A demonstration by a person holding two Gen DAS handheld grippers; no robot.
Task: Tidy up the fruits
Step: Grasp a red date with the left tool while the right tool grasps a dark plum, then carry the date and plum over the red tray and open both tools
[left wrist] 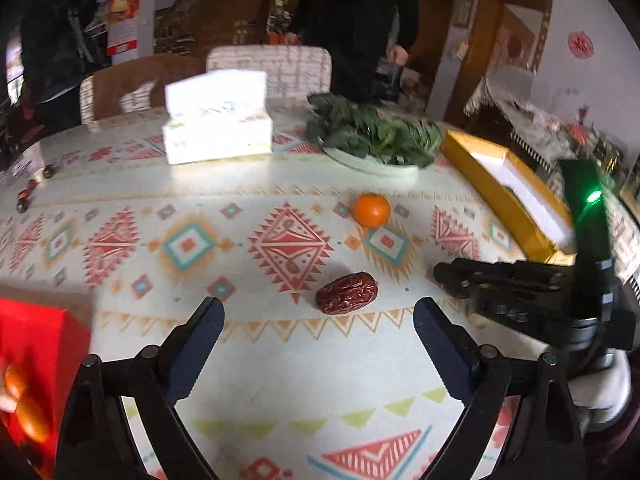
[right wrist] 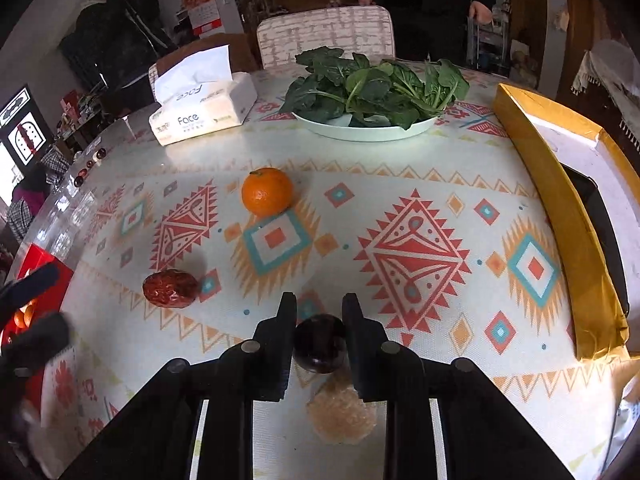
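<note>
A wrinkled red date (left wrist: 346,293) lies on the patterned tablecloth just beyond my open, empty left gripper (left wrist: 318,324); it also shows in the right wrist view (right wrist: 170,289). An orange mandarin (left wrist: 371,209) sits farther back, also seen from the right (right wrist: 267,191). My right gripper (right wrist: 319,312) is shut on a dark purple round fruit (right wrist: 320,344), held over the cloth; the gripper shows in the left wrist view (left wrist: 520,292) at the right. A pale foam fruit net (right wrist: 342,412) lies under it.
A red box (left wrist: 36,360) holding small orange fruits stands at the left edge, also seen from the right (right wrist: 40,280). A gold box (right wrist: 560,220) lies on the right. A plate of leafy greens (right wrist: 372,92) and a tissue pack (right wrist: 200,108) stand at the back.
</note>
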